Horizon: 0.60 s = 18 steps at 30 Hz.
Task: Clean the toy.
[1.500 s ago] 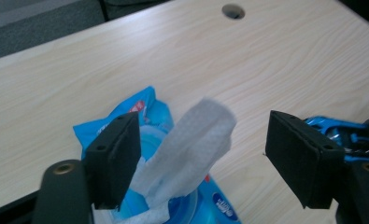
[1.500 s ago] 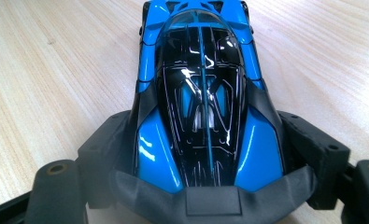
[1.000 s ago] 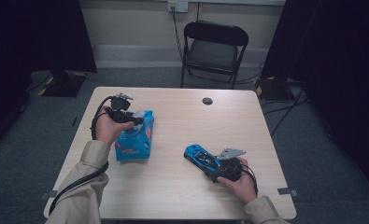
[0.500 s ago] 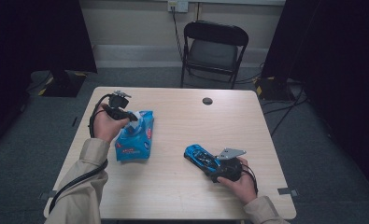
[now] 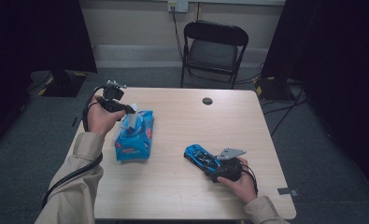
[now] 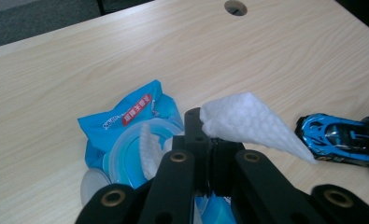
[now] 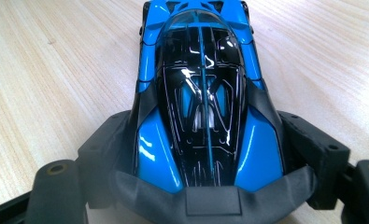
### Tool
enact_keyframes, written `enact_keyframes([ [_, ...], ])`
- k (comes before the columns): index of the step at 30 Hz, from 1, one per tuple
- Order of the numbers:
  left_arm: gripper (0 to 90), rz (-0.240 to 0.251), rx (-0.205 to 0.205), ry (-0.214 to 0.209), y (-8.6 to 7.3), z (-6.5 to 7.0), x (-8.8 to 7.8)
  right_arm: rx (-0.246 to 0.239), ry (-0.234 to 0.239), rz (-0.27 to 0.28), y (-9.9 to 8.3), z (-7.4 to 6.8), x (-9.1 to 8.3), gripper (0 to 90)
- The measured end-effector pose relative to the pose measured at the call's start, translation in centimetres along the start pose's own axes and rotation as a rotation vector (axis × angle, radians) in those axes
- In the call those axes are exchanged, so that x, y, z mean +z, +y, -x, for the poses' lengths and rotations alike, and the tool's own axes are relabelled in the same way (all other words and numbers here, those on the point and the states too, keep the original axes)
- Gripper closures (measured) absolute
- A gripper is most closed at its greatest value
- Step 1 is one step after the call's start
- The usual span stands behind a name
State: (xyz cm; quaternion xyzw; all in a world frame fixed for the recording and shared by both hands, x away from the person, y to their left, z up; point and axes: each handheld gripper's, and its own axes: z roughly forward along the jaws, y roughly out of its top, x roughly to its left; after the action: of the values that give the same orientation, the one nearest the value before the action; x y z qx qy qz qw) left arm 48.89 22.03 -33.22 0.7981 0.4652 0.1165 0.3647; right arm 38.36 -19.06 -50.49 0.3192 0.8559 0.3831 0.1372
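Note:
A blue pack of wet wipes (image 5: pixel 134 137) lies on the left half of the wooden table (image 5: pixel 182 200), its round lid flipped open (image 6: pixel 92 183). My left gripper (image 5: pixel 126 111) hangs just above the pack, shut on a white wipe (image 6: pixel 247 119) that stands pulled up out of the opening. Another wipe edge pokes from the opening (image 6: pixel 147 149). A blue and black toy car (image 5: pixel 200 157) rests on the table at the right. My right gripper (image 5: pixel 215 165) holds it by the rear, one jaw pressed on each flank of the car (image 7: pixel 201 93).
A small round cable hole (image 5: pixel 207 101) sits near the table's far edge. A black folding chair (image 5: pixel 213 46) stands behind the table. Bare wood stretches between the pack and the car.
My left hand has risen a little above the pack, and the white wipe now stands drawn up from the opening. The right hand and the car have stayed put.

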Motion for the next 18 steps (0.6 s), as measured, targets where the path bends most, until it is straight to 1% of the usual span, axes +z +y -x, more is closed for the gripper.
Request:
enact_keyframes([
  [1, 88.6, 0.008, -0.006, 0.001, 0.1, 0.1, -0.1, 0.000, 0.000, 0.000, 0.0, 0.0, 0.0, 23.7],
  [8, 88.6, 0.015, 0.007, -0.009, 1.0, 0.8, -0.8, -0.001, 0.000, 0.000, 0.0, 0.0, 0.0, 23.7],
  [10, 88.6, 0.028, 0.005, -0.022, 1.1, 1.0, -1.0, 0.000, 0.000, 0.000, 0.0, 0.0, 0.0, 23.7],
  [12, 88.6, 0.056, -0.003, -0.052, 1.3, 1.1, -1.3, -0.001, 0.000, 0.000, 0.0, 0.0, 0.0, 23.7],
  [14, 88.6, 0.063, 0.006, -0.053, 1.8, 1.4, -1.6, -0.001, 0.000, 0.000, 0.0, 0.0, 0.0, 23.7],
  [15, 88.6, 0.061, 0.009, -0.061, 2.0, 1.5, -1.8, 0.000, 0.000, 0.000, 0.0, 0.0, 0.0, 23.7],
  [16, 88.6, 0.070, 0.004, -0.060, 2.2, 1.7, -1.9, 0.000, 0.000, 0.000, 0.0, 0.0, 0.0, 23.7],
  [17, 88.6, 0.067, 0.006, -0.063, 2.3, 1.8, -2.0, -0.001, 0.000, 0.000, 0.0, 0.0, 0.0, 23.7],
  [18, 88.6, 0.070, 0.015, -0.067, 2.5, 2.0, -2.2, 0.000, 0.000, 0.000, 0.0, 0.0, 0.0, 23.7],
])
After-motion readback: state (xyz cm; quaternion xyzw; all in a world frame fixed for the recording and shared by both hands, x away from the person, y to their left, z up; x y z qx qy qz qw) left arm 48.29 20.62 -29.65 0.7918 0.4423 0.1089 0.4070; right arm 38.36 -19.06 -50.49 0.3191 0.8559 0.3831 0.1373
